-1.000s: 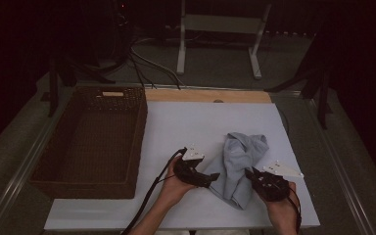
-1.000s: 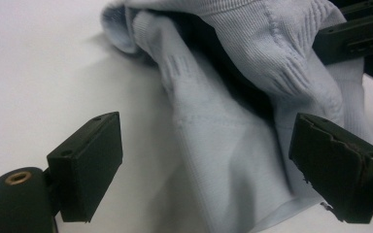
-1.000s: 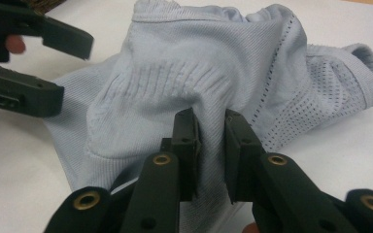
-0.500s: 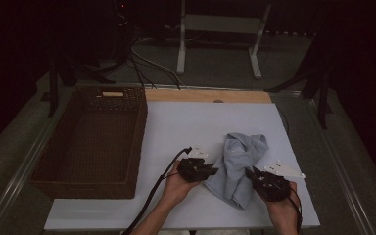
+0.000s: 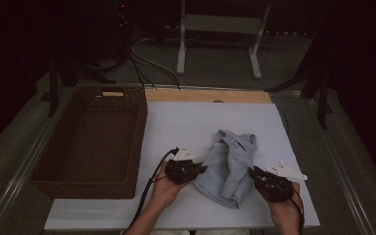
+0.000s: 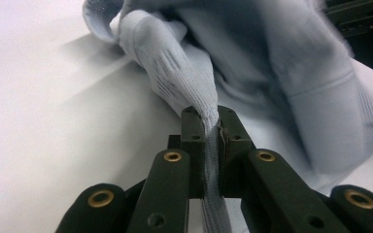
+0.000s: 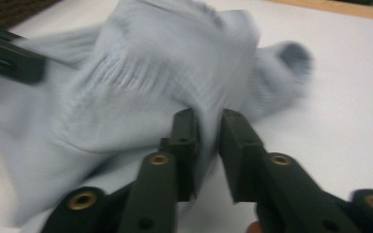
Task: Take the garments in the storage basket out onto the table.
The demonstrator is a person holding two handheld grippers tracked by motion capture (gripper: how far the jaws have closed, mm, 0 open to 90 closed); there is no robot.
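Note:
A light blue knitted garment (image 5: 230, 164) lies crumpled on the white table top (image 5: 200, 117), near the front. My left gripper (image 5: 203, 169) is at the garment's left edge, shut on a pinched-up fold. In the left gripper view the fabric (image 6: 272, 58) runs down between the closed jaws of the left gripper (image 6: 208, 116). My right gripper (image 5: 252, 172) is at the garment's lower right edge. In the right gripper view the right gripper (image 7: 208, 119) has its jaws nearly together, with a bit of the garment's (image 7: 141, 73) edge between them.
A dark wicker basket (image 5: 142, 122) stands on the table's left side, close to my left hand. A wooden strip (image 5: 205, 95) runs along the table's far edge. Beyond it are cables and a metal stand on the floor.
My left gripper has moved right, up to the garment's left edge, and its jaws now sit on the fabric. The right gripper has stayed put.

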